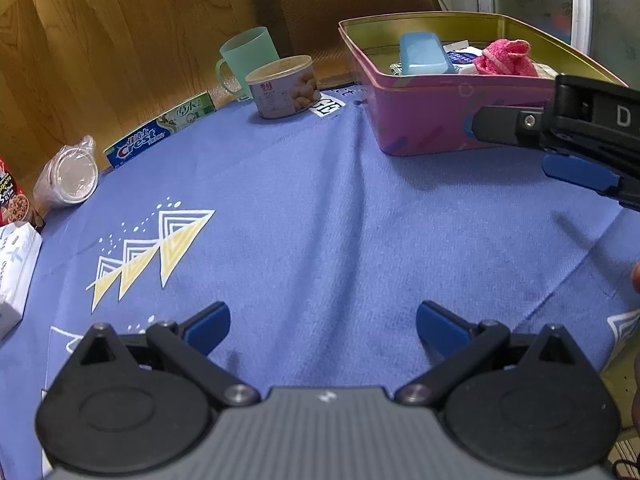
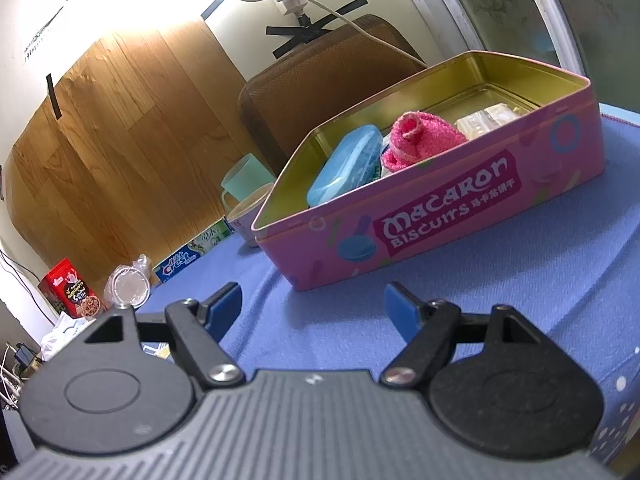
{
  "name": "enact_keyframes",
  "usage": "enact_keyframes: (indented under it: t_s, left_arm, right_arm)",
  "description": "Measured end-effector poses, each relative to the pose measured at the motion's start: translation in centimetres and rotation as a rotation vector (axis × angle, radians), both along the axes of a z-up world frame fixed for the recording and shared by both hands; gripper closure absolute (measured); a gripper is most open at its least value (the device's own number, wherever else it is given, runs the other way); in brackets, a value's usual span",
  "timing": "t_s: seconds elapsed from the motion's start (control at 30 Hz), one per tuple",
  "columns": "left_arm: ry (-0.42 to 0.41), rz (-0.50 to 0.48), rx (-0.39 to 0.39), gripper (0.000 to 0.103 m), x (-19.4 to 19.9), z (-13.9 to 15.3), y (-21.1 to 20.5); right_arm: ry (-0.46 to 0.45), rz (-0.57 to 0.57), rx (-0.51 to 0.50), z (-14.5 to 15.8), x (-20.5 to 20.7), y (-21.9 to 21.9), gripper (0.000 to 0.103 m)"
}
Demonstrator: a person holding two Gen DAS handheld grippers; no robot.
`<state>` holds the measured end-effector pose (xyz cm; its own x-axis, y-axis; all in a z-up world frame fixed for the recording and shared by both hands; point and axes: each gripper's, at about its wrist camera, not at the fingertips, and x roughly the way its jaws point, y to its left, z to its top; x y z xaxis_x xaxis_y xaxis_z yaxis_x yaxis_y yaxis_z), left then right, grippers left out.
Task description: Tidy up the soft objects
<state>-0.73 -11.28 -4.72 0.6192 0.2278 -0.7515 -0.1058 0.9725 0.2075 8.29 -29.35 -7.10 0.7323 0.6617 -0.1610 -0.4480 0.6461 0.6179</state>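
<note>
A pink biscuit tin point(image 1: 432, 120) point(image 2: 440, 224) stands open on the blue tablecloth point(image 1: 320, 220). Inside it lie a pink knitted piece point(image 1: 506, 58) point(image 2: 416, 140), a light blue plastic case point(image 1: 424, 54) point(image 2: 348, 164) and some white packets point(image 2: 486, 118). My left gripper point(image 1: 323, 326) hovers open over bare cloth, well short of the tin, nothing between its blue pads. My right gripper point(image 2: 313, 308) is open too, level with the tin's front wall and empty. In the left wrist view the right gripper point(image 1: 568, 148) enters from the right edge beside the tin.
At the cloth's far left edge stand a green mug point(image 1: 248, 60), a food can point(image 1: 284, 88), a Crest toothpaste box point(image 1: 160, 132) and a bagged plastic lid point(image 1: 68, 178). A red snack box point(image 2: 72, 294) and a white packet point(image 1: 14, 268) sit left. A brown chair back point(image 1: 344, 0) is behind.
</note>
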Motion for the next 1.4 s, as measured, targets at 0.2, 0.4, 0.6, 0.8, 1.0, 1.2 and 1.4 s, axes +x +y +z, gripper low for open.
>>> enact_keyframes:
  t_s: [0.2, 0.4, 0.6, 0.8, 1.0, 1.2, 1.4]
  left_arm:
    - [0.000, 0.006, 0.009, 0.000, 0.0, 0.0, -0.1]
    - [-0.007, 0.027, 0.009, 0.000, -0.1, 0.3, 0.4]
    - [-0.013, 0.037, -0.005, 0.000, -0.1, 0.6, 0.7]
    - [-0.027, 0.042, -0.005, 0.000, -0.1, 1.1, 0.6]
    - [-0.023, 0.038, -0.012, 0.000, -0.1, 1.2, 0.4]
    - [-0.019, 0.036, -0.010, 0.000, -0.1, 1.1, 0.4]
    - [-0.010, 0.027, -0.015, 0.000, -0.1, 0.9, 0.2]
  right_arm:
    - [0.000, -0.002, 0.000, 0.0, -0.1, 0.0, 0.023]
    - [-0.050, -0.014, -0.014, 0.6, -0.7, 0.2, 0.023]
    - [-0.094, -0.023, -0.024, 1.0, -1.2, 0.4, 0.022]
    - [-0.095, -0.025, -0.019, 1.2, -1.0, 0.1, 0.022]
    - [-0.093, -0.030, -0.016, 1.2, -0.9, 0.0, 0.022]
    - [-0.084, -0.027, -0.012, 1.1, -0.9, -0.1, 0.022]
    - [-0.080, -0.032, -0.008, 1.0, -0.9, -0.1, 0.022]
